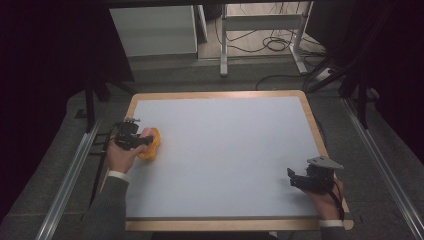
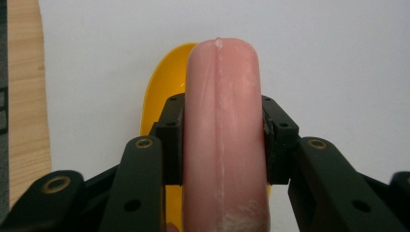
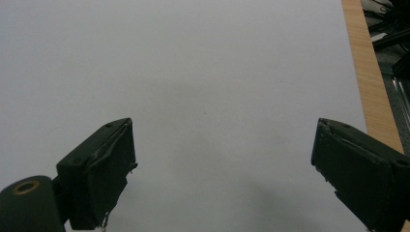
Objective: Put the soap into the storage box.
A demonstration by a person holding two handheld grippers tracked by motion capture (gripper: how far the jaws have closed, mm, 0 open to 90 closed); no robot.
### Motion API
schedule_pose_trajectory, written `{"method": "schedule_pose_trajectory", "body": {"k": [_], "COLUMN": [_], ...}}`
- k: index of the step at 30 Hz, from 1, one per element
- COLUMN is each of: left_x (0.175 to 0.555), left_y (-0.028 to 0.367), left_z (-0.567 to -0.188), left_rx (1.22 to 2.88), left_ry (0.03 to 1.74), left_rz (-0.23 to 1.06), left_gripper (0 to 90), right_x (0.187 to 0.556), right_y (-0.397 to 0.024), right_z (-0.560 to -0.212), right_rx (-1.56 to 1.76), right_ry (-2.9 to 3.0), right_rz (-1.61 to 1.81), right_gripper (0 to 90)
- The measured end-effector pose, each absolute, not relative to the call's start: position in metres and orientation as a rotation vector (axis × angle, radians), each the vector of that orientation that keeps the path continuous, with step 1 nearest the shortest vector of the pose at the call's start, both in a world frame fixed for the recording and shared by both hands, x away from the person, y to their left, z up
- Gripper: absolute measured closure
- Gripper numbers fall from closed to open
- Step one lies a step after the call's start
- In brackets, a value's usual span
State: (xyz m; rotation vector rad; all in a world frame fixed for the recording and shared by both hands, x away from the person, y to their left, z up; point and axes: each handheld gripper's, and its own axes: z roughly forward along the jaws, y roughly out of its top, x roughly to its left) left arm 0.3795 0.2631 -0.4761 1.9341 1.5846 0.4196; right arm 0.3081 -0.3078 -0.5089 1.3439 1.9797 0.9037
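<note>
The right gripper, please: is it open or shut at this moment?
Open: the right gripper has its jaws wide apart above the bare white mat, nothing between them.

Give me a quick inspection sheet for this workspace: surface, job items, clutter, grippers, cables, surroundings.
Surface: white board with a wooden rim, bare across the middle.
Job's things: pink sausage clamped lengthwise between the jaws, above a yellow dish near the board's left edge.
Clutter: nothing seen.
Grippers: left hand-held gripper shut on the sausage; right hand-held gripper open, nothing between the jaws, near the right front corner.
Cables: loose cables on the floor behind the table.
Surroundings: grey carpet, metal rails at both sides, white desk frame behind.
</note>
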Motion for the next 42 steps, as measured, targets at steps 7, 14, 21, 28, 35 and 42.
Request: {"method": "schedule_pose_trajectory", "body": {"k": [7, 14, 21, 28, 35, 42], "left_x": [0.381, 0.382, 0.378, 0.358, 0.337, 0.319], "left_y": [0.261, 0.258, 0.259, 0.267, 0.263, 0.259], "left_z": [-0.484, -0.486, -0.478, -0.454, -0.447, -0.458], "left_rx": [1.945, 1.955, 1.924, 1.835, 1.819, 1.818], "left_ry": [1.595, 1.596, 1.565, 1.499, 1.420, 1.358], "left_rz": [0.420, 0.414, 0.465, 0.494, 0.475, 0.439], "left_gripper": [60.1, 60.0, 48.7, 36.6, 32.3, 31.7], "right_x": [0.308, 0.309, 0.308, 0.308, 0.308, 0.307], "right_y": [-0.308, -0.307, -0.308, -0.307, -0.306, -0.307], "right_z": [-0.510, -0.510, -0.510, -0.509, -0.509, -0.508], "right_rx": [1.342, 1.343, 1.343, 1.335, 1.334, 1.334], "right_ry": [1.986, 1.988, 1.983, 1.988, 1.988, 1.984], "right_rz": [0.897, 0.901, 0.900, 0.903, 0.901, 0.903], "right_gripper": [8.3, 8.2, 8.2, 8.3, 8.3, 8.3]}}
